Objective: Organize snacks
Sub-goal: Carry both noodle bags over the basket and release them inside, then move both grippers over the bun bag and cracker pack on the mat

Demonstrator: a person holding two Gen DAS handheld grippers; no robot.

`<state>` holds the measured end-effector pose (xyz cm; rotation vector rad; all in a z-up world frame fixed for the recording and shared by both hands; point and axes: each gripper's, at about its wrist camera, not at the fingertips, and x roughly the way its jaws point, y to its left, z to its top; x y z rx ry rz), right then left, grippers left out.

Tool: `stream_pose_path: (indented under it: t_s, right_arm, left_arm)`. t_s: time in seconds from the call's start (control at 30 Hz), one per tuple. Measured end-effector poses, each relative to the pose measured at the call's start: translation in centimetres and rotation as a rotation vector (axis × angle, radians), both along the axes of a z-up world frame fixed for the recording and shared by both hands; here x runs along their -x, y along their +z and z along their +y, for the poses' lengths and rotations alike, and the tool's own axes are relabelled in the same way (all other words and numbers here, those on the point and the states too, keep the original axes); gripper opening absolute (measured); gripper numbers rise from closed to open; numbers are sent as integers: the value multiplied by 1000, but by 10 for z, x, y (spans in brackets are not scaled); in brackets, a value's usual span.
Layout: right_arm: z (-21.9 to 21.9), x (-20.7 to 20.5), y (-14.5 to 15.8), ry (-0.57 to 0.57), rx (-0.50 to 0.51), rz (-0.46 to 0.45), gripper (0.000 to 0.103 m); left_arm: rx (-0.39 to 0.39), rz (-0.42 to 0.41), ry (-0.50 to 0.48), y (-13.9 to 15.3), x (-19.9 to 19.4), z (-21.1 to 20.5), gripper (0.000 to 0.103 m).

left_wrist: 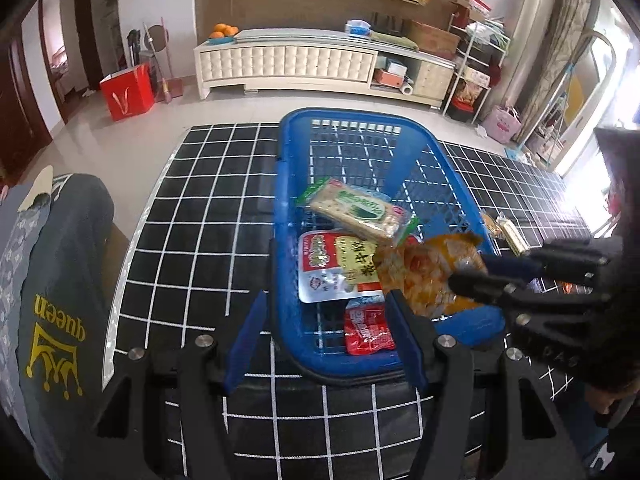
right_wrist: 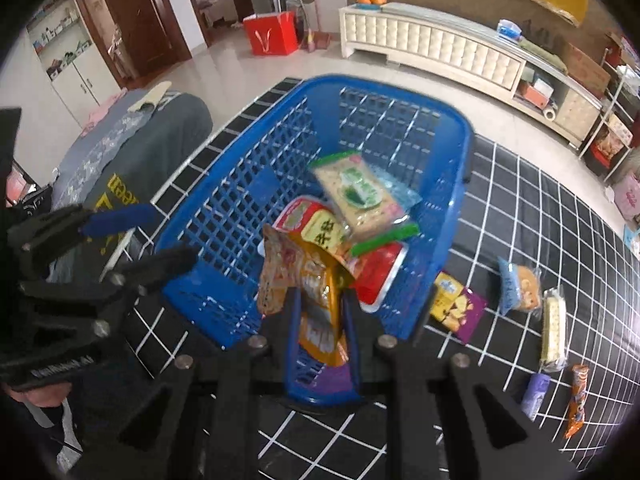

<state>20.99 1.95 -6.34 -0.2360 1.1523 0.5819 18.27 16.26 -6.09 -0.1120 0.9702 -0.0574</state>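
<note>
Orange snack packet (right_wrist: pixel 316 300) held over the blue basket (left_wrist: pixel 288 200) by the right gripper (right_wrist: pixel 320 312).

The packet is clamped between the right jaws; the left gripper (left_wrist: pixel 324 340), spread and empty, waits at the near rim. Release is best made low, clear of the cracker pack (left_wrist: pixel 356 210).

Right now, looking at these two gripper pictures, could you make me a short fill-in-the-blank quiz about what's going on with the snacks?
1. The right gripper has its fingers shut on an orange ____.
2. The snack packs are being gathered in a plastic basket coloured ____.
3. The left gripper holds nothing; its fingers are ____.
4. The tablecloth under the basket is black with white ____.

Missing words: snack bag; blue; open; grid lines
</note>
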Motion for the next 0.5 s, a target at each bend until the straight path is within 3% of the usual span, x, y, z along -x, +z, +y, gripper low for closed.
stream_pose_path:
  t_s: [0.07,0.13,0.23,0.37,0.5]
  right_arm:
    - [4,3,-3,7,25,-10,27]
    - [7,6,-7,24,49,-1,37]
    - [7,9,-8,21,54,15,38]
    - [0,12,-3,0,61,7,52]
    - [-8,17,10,-13,32,-6,53]
  left_arm:
    - [5,2,8,-1,2,4,59]
    - [9,6,20,-2,4,8,59]
    - [17,15,33,-3,7,11,59]
    - [22,9,32,0,13,8,59]
    - [18,-1,18,5,17,2,59]
